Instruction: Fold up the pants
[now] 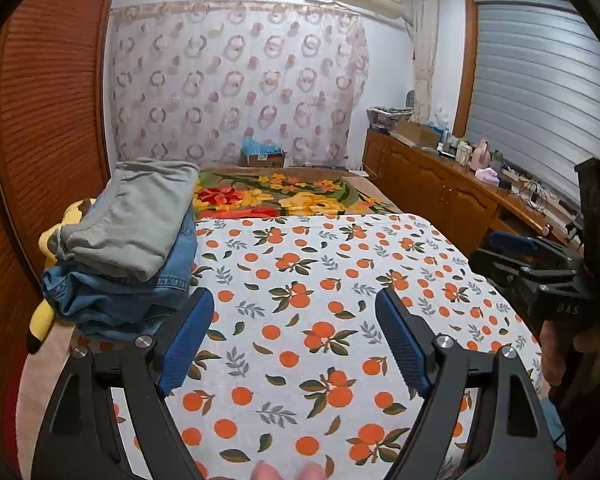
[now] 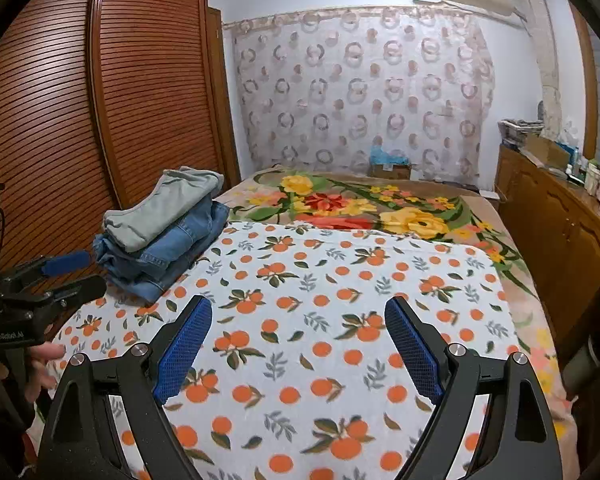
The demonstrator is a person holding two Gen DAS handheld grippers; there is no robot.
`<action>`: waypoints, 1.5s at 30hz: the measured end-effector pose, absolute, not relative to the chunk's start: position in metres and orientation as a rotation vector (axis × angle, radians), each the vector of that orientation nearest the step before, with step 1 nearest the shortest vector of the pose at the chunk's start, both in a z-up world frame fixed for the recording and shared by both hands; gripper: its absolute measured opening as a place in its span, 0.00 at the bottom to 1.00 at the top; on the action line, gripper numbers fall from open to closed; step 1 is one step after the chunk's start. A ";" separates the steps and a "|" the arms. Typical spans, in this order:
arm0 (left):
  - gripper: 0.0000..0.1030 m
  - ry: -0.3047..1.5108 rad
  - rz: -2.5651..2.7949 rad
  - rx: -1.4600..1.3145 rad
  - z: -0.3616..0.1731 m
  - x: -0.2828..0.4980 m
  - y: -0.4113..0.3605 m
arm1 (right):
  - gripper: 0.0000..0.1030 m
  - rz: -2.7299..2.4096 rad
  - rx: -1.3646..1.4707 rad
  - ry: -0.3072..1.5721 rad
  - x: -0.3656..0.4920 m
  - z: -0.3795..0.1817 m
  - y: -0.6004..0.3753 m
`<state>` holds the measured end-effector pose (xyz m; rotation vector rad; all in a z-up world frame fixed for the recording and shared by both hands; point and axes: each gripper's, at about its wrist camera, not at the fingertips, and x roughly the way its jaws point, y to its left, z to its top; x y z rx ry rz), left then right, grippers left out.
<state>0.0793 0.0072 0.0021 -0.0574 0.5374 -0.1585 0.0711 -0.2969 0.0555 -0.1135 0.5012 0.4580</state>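
A stack of folded pants sits at the bed's left edge: grey-green pants (image 1: 136, 216) on top of blue jeans (image 1: 116, 292). The same stack shows in the right wrist view, grey pants (image 2: 168, 208) over jeans (image 2: 168, 252). My left gripper (image 1: 296, 340) is open and empty above the orange-print sheet (image 1: 320, 320), just right of the stack. My right gripper (image 2: 300, 344) is open and empty above the same sheet (image 2: 320, 280). The right gripper also shows at the right edge of the left wrist view (image 1: 540, 268), and the left gripper at the left edge of the right wrist view (image 2: 56, 276).
A floral blanket (image 2: 360, 204) covers the far half of the bed. A slatted wooden wardrobe (image 2: 100, 100) stands left of the bed. A wooden cabinet (image 1: 440, 184) with clutter runs along the right. A yellow plush toy (image 1: 44, 320) lies under the stack.
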 end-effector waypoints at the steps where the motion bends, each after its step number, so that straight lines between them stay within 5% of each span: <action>1: 0.81 0.521 -0.152 -0.055 0.004 0.076 0.005 | 0.87 0.456 -0.111 0.499 0.067 0.055 -0.299; 45: 0.81 0.421 -0.032 0.000 0.060 0.043 -0.018 | 0.87 0.345 -0.075 0.315 -0.006 0.068 -0.326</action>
